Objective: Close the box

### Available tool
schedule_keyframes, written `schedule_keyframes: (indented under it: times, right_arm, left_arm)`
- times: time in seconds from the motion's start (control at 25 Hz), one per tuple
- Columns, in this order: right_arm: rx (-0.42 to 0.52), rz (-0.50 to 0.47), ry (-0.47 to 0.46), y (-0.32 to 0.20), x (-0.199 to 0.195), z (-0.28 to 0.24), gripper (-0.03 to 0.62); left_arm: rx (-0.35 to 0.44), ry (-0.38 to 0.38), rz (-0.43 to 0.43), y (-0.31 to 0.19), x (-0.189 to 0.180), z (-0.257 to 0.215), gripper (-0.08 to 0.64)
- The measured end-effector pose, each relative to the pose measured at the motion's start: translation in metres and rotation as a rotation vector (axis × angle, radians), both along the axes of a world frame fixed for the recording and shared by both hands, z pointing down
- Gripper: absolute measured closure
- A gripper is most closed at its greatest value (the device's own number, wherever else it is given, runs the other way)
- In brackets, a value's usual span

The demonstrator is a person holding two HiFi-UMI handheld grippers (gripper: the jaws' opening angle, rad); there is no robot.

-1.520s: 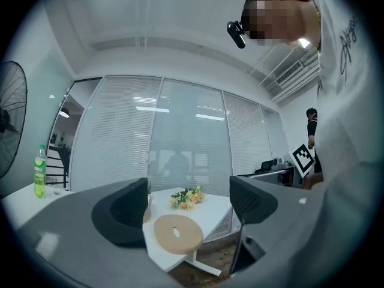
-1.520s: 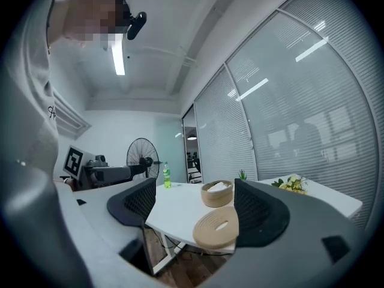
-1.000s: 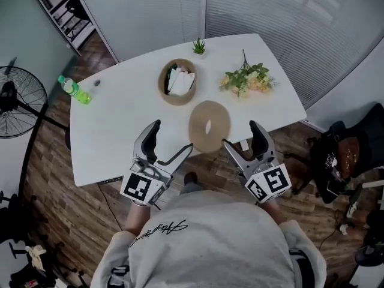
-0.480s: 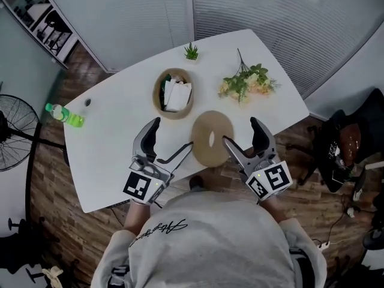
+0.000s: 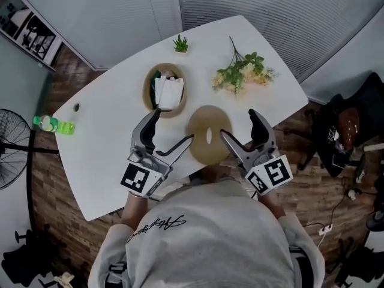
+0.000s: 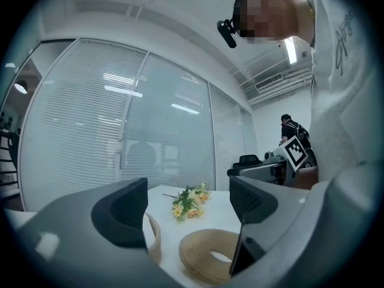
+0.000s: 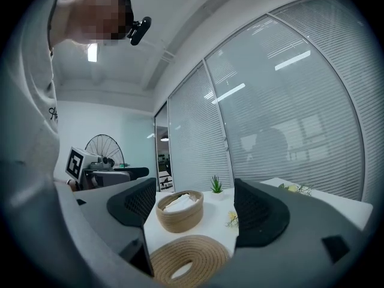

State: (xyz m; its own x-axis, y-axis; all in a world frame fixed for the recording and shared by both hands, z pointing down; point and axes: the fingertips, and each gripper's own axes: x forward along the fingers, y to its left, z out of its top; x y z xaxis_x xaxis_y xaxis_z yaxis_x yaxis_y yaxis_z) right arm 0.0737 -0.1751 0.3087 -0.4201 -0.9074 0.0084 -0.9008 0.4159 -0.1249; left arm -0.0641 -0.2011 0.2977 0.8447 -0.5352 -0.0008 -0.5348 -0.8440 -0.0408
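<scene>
The room was an office with blinded glass walls and a wood floor, and a white table (image 5: pixel 102 143) carried everything. The box (image 5: pixel 164 92), a round woven basket with white contents, stood open near the table's middle. Its flat woven lid (image 5: pixel 208 141) lay apart from it, closer to the near edge. I had the left gripper (image 5: pixel 172 128) and right gripper (image 5: pixel 237 125) level, flanking the lid. The left fingers (image 6: pixel 123 212) and the right fingers (image 7: pixel 258 212) stood wide with nothing gripped. Flowers (image 5: pixel 243 72) and a small plant (image 5: pixel 180 42) lay beyond. I judged this to be the approach step, with the lid not yet lifted. The next move called for taking the lid by its rim, raising it and seating it squarely over the box.
</scene>
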Motion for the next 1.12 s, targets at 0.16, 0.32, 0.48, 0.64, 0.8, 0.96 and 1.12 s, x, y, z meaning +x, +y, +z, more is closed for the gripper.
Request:
schedule_keyframes:
  times: [0.16,0.32,0.48,0.64,0.8,0.96,1.12]
  right_arm:
    - [-0.004,-0.019,-0.002,0.0,0.009,0.0,0.199]
    - [-0.002,-0.053,0.015,-0.005,0.017,0.001,0.199]
    - [-0.039,-0.1,0.043,-0.005,0.015,0.012,0.198]
    - [-0.053,-0.166,0.064,-0.002,0.014,0.022,0.188]
    - [-0.071,-0.266,0.095,0.004,0.003,0.039,0.158]
    - [-0.108,-0.323,0.106,0.013,-0.001,0.06,0.131]
    - [-0.15,-0.378,0.111,0.019,-0.003,0.083,0.105]
  left_arm:
    - [-0.007,0.004,0.013,0.002,0.01,0.002,0.147]
    - [-0.007,-0.017,0.025,0.003,0.023,0.004,0.147]
    - [-0.018,-0.061,0.044,0.017,0.03,0.012,0.147]
    - [-0.041,-0.073,0.08,0.025,0.037,0.024,0.147]
    - [-0.075,-0.078,0.095,0.03,0.036,0.038,0.147]
    - [-0.125,-0.094,0.106,0.036,0.033,0.058,0.143]
    - [-0.154,-0.127,0.121,0.037,0.032,0.078,0.134]
